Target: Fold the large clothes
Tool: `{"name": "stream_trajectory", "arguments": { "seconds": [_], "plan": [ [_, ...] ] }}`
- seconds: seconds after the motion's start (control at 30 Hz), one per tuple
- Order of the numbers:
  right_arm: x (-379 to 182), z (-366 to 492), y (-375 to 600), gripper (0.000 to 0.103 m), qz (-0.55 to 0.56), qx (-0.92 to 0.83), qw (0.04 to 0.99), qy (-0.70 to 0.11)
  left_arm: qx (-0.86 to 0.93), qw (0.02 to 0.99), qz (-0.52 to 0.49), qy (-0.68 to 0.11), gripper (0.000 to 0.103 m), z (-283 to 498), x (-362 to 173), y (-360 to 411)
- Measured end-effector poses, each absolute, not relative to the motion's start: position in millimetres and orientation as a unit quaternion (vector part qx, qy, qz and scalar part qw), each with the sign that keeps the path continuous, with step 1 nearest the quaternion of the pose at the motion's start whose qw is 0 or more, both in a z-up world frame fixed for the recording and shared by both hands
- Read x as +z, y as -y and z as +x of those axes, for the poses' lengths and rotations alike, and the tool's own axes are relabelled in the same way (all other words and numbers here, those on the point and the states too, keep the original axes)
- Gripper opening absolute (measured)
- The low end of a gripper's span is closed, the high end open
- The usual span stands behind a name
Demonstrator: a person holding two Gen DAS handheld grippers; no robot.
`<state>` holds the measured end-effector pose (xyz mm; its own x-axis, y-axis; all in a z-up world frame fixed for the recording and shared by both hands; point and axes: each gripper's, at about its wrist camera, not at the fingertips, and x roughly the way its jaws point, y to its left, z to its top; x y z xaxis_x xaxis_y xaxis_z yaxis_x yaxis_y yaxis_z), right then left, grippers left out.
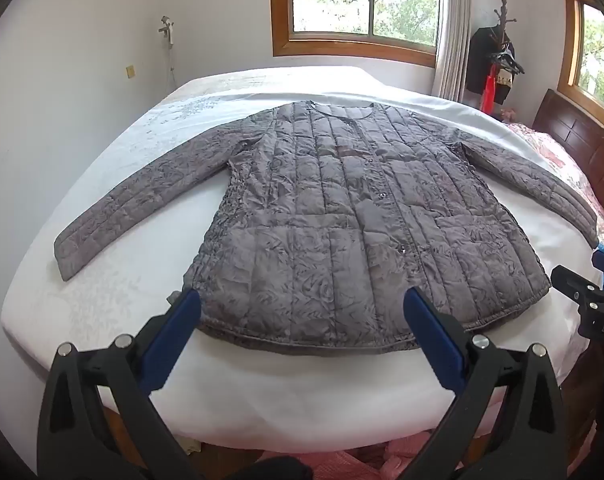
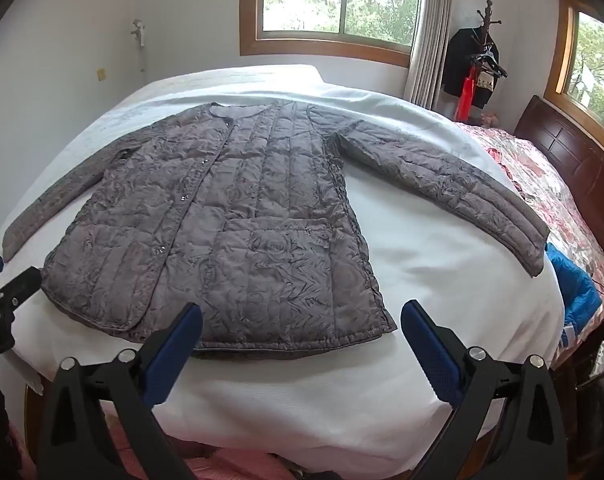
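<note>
While both my grippers hang short of the near bed edge, the grey quilted jacket [image 1: 321, 216] lies flat, front up, on the white bed [image 1: 302, 392], sleeves spread to either side, hem toward me. Left gripper [image 1: 302, 316]: fingers released, wide apart, holding nothing, over the hem. Right gripper [image 2: 302, 330]: likewise spread and unloaded, near the hem's right corner.

A grey quilted jacket [image 1: 333, 216] lies flat, front up and snapped closed, sleeves spread, on a white bed [image 1: 102, 292]. The left gripper [image 1: 302, 304], blue-padded jaws wide apart, hovers above the hem; the right gripper [image 1: 589, 296] shows at the frame's right edge.
</note>
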<state>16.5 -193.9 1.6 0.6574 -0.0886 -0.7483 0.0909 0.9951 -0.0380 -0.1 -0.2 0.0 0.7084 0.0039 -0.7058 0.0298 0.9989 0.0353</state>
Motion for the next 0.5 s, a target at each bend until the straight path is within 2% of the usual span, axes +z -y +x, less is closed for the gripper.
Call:
{"name": "stream_trajectory", "arguments": {
  "seconds": [0.5],
  "plan": [
    [1.3,18.1,192.1,0.099,-0.001,-0.049,0.910,-0.412,-0.005,0.924,0.021,-0.382,0.100,-0.1,0.2,1.5]
  ]
}}
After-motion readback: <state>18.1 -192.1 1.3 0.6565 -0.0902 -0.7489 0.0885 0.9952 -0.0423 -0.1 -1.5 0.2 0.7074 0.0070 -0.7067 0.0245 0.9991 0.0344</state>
